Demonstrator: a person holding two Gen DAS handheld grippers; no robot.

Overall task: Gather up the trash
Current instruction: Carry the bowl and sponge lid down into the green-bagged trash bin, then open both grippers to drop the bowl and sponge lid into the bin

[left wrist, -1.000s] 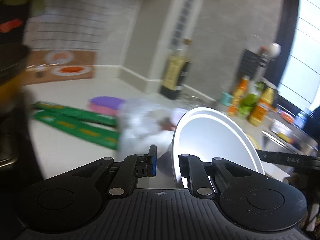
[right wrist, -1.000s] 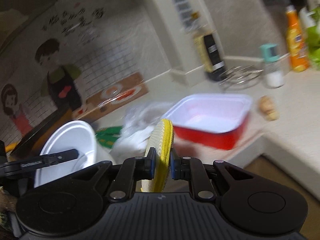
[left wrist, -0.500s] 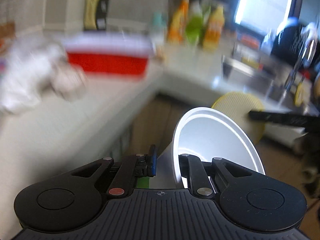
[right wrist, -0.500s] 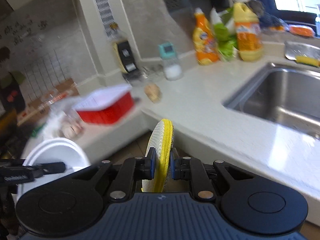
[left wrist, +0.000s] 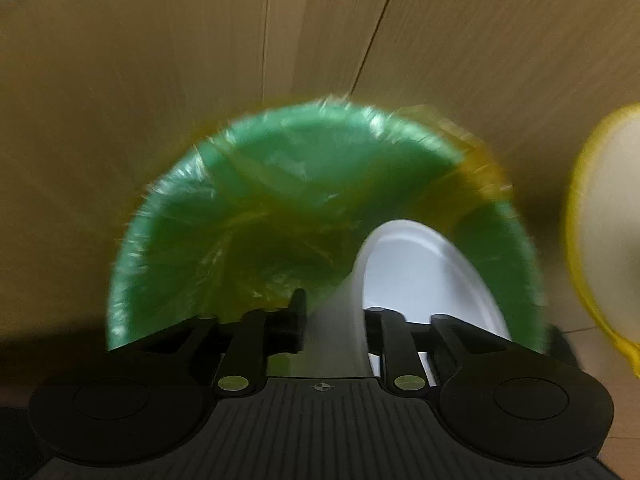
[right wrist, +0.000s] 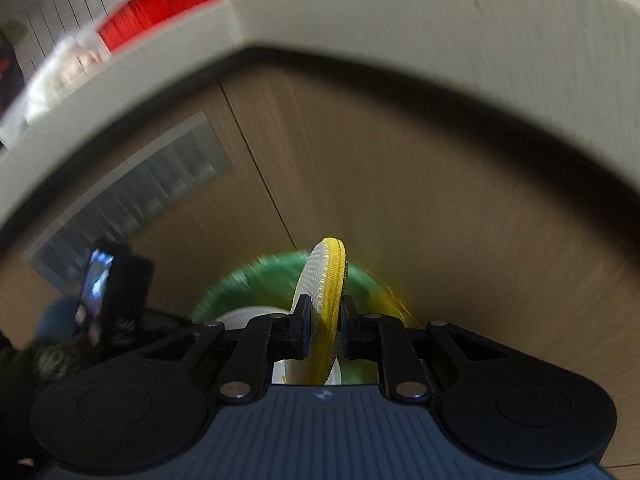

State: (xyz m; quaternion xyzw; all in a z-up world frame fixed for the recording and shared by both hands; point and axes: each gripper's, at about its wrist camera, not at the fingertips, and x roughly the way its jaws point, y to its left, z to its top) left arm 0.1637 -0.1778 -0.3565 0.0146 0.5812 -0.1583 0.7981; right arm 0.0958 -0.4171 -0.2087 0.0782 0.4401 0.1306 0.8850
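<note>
White bowl (left wrist: pixel 420 272) hangs over your green bin bag (left wrist: pixel 280 200) as your left gripper (left wrist: pixel 334 316) opens to drop it; your right gripper (right wrist: pixel 324 336) pinches the yellow pad (right wrist: pixel 326 280) tight.

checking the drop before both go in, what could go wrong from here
1. The left gripper is opening with the white bowl between its fingers, near the green-lined bin's right rim; it could tip outside.
2. The yellow-edged pad, clamped in the right gripper, may collide with the bowl if released together.
</note>
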